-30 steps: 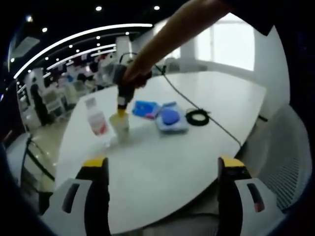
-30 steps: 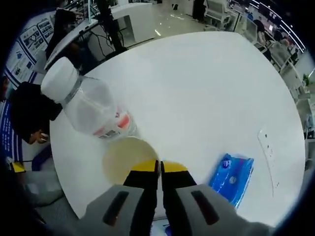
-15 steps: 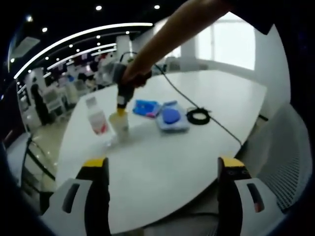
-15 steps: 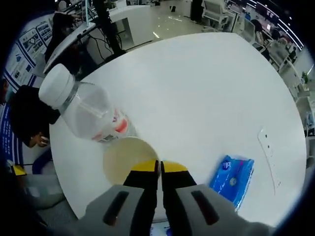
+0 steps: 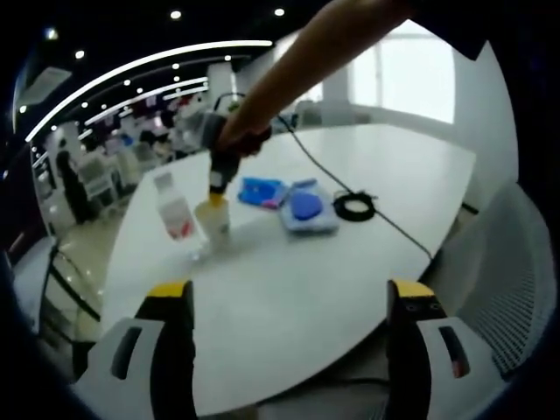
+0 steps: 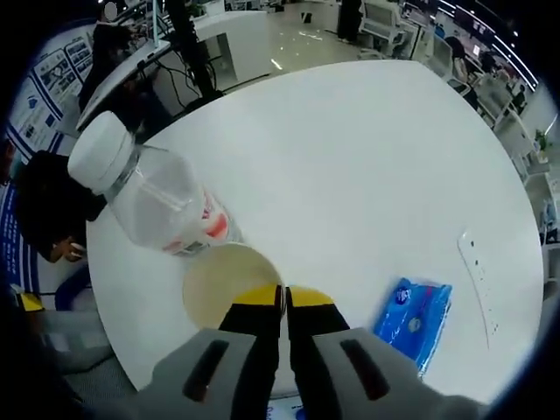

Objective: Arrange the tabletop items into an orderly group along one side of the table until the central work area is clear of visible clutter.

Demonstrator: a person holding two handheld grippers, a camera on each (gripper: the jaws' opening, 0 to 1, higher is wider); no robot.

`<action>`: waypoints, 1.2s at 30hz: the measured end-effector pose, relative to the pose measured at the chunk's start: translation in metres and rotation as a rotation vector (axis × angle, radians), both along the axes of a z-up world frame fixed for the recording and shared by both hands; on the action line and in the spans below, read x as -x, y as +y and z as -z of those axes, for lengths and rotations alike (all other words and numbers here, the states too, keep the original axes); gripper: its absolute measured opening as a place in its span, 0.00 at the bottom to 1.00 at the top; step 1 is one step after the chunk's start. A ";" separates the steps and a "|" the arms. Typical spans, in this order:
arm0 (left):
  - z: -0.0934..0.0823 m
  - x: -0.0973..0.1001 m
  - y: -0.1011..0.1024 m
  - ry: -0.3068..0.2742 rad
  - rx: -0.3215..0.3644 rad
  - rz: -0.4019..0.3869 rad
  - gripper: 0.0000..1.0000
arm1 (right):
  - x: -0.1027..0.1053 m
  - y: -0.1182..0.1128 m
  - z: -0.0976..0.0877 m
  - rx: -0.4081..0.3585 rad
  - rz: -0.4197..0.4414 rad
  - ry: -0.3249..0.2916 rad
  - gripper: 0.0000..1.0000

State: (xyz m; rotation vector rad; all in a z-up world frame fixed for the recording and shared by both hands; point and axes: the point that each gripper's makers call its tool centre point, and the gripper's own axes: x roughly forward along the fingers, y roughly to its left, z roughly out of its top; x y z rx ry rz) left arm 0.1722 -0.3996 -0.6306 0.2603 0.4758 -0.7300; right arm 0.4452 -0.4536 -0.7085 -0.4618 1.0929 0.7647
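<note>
Cup (image 6: 231,282) stands upright on the white desk (image 6: 367,166), touching or just beside the bottle (image 6: 162,203), near the desk's edge. Its rim is pinched by the right tongs (image 6: 285,297), jaws pressed together from above. Blue packet (image 6: 413,320) lies apart on the other side of the tongs. Left tongs (image 5: 289,289) are held spread wide, gripping nothing, well short of the group; the right is judged nearer.

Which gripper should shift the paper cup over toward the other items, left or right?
Right. The right gripper already has its jaws shut on the paper cup rim, beside the bottle. The left gripper is open, back at the table edge.
</note>
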 end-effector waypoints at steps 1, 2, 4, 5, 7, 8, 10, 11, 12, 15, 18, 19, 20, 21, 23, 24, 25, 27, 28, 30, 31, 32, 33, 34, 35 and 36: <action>0.000 0.000 0.000 0.000 0.000 0.000 0.88 | 0.000 0.000 0.000 -0.001 0.000 0.001 0.01; 0.000 0.000 0.000 -0.001 -0.001 0.000 0.88 | -0.001 0.000 0.000 -0.001 -0.001 -0.005 0.02; 0.000 0.000 0.000 -0.002 -0.002 -0.001 0.88 | -0.002 0.001 -0.001 -0.006 0.002 -0.012 0.02; 0.000 -0.001 0.000 -0.002 -0.002 0.000 0.88 | -0.001 0.002 -0.001 -0.013 0.006 -0.007 0.02; 0.000 -0.001 0.001 -0.003 -0.003 0.000 0.88 | -0.001 0.001 -0.001 -0.007 0.001 -0.009 0.03; 0.000 -0.001 0.001 -0.005 -0.004 0.000 0.88 | -0.001 0.000 -0.001 -0.006 -0.001 -0.010 0.03; 0.000 -0.001 0.001 -0.005 -0.005 -0.001 0.88 | 0.000 0.000 -0.001 -0.010 0.005 -0.005 0.03; 0.000 -0.001 0.001 -0.005 -0.006 -0.001 0.88 | 0.000 -0.001 -0.001 -0.010 0.005 -0.005 0.03; 0.000 -0.001 0.001 -0.005 -0.007 0.000 0.88 | 0.000 -0.001 -0.002 -0.009 0.004 -0.006 0.03; 0.000 -0.001 0.001 -0.007 -0.009 -0.001 0.88 | 0.000 -0.004 -0.004 -0.005 0.001 -0.011 0.04; 0.000 -0.002 0.001 -0.009 -0.012 0.000 0.88 | 0.000 -0.007 -0.009 -0.018 0.012 -0.018 0.04; 0.000 -0.002 0.002 -0.010 -0.012 0.000 0.88 | 0.000 -0.008 -0.012 -0.016 0.009 -0.025 0.04; 0.000 -0.002 0.002 -0.009 -0.010 -0.001 0.88 | 0.000 -0.009 -0.013 -0.017 0.009 -0.029 0.05; -0.001 -0.002 0.002 -0.011 -0.003 -0.003 0.88 | 0.001 -0.010 -0.015 -0.020 0.012 -0.029 0.05; -0.003 -0.003 0.002 -0.013 0.013 -0.009 0.88 | 0.002 -0.013 -0.019 -0.031 0.021 -0.034 0.05; -0.003 -0.003 0.002 -0.011 0.017 -0.012 0.88 | 0.003 -0.015 -0.022 -0.037 0.023 -0.038 0.05; -0.004 -0.003 0.003 -0.010 0.023 -0.015 0.88 | 0.004 -0.016 -0.024 -0.043 0.025 -0.039 0.05; -0.004 -0.003 0.002 -0.009 0.029 -0.016 0.88 | 0.007 -0.022 -0.026 -0.048 0.032 -0.041 0.05; -0.004 -0.003 0.002 -0.009 0.026 -0.016 0.88 | 0.008 -0.026 -0.027 -0.049 0.036 -0.047 0.06; -0.003 -0.002 0.002 -0.009 0.018 -0.012 0.88 | 0.010 -0.033 -0.029 -0.053 0.049 -0.051 0.06; -0.003 -0.002 0.002 -0.009 0.017 -0.012 0.88 | 0.010 -0.036 -0.030 -0.054 0.054 -0.056 0.06; -0.003 -0.002 0.002 -0.010 0.017 -0.011 0.88 | 0.012 -0.041 -0.031 -0.056 0.061 -0.057 0.06; -0.003 -0.002 0.002 -0.011 0.020 -0.011 0.88 | 0.014 -0.045 -0.032 -0.057 0.065 -0.055 0.06; -0.004 -0.002 0.002 -0.012 0.021 -0.013 0.88 | 0.015 -0.049 -0.032 -0.056 0.069 -0.053 0.06; -0.004 -0.002 0.002 -0.013 0.024 -0.014 0.88 | 0.018 -0.055 -0.032 -0.051 0.074 -0.055 0.06; -0.005 -0.002 0.002 -0.013 0.025 -0.014 0.88 | 0.019 -0.059 -0.033 -0.050 0.078 -0.058 0.06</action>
